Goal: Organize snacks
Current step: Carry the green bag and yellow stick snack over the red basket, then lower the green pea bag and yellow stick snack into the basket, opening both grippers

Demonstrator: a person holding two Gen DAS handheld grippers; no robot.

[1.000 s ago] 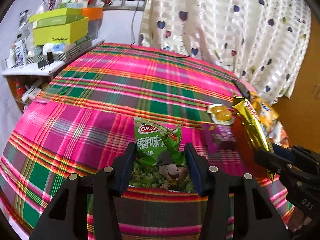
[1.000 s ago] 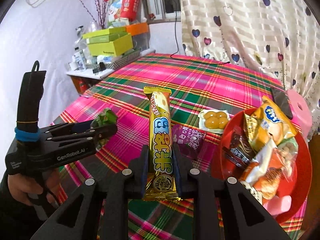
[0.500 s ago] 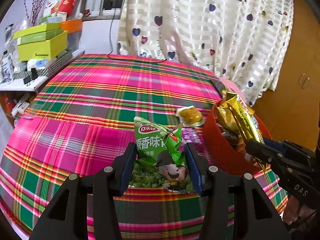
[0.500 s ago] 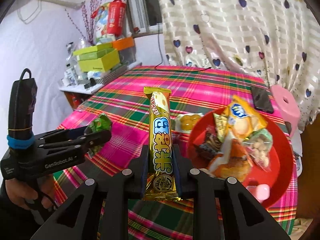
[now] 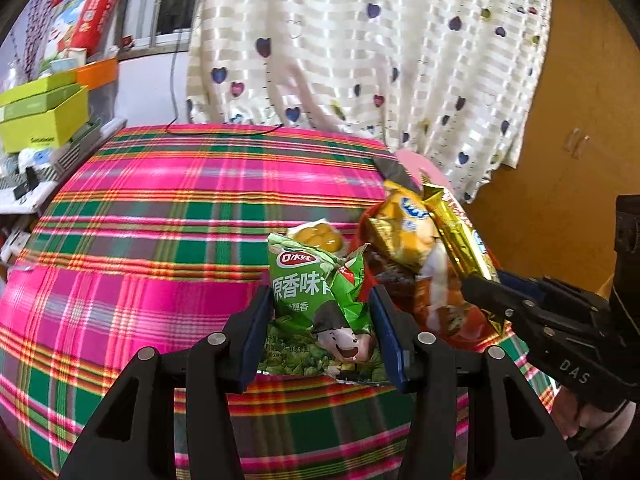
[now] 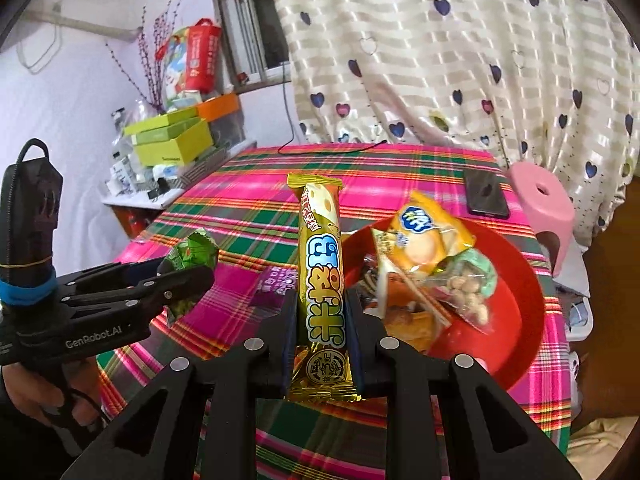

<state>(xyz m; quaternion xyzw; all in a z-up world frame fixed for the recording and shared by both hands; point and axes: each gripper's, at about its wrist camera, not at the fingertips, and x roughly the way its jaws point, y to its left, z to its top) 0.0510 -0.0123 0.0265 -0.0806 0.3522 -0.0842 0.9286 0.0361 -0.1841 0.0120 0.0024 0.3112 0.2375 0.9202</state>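
Note:
My left gripper (image 5: 320,300) is shut on a green pea snack bag (image 5: 316,300) and holds it above the plaid table, just left of the red plate (image 5: 476,340). My right gripper (image 6: 320,300) is shut on a long gold snack bar (image 6: 322,280) and holds it upright at the red plate's (image 6: 516,280) left rim. The plate holds several snack packets, with an orange biscuit pack (image 6: 424,236) on top. The left gripper (image 6: 192,276) shows in the right wrist view with the green bag (image 6: 192,252). The right gripper (image 5: 480,288) with the gold bar (image 5: 460,236) shows in the left wrist view.
A yellow jelly cup pack (image 5: 318,236) and a purple packet (image 6: 276,284) lie on the plaid tablecloth (image 5: 160,208) left of the plate. A black phone (image 6: 486,194) lies at the far right edge. A pink stool (image 6: 540,200) stands beside the table. Green boxes (image 6: 172,140) crowd a shelf at left.
Both grippers have moved right toward the red plate with their snacks still held. The plate now sits closer under the gold bar and beside the green bag.

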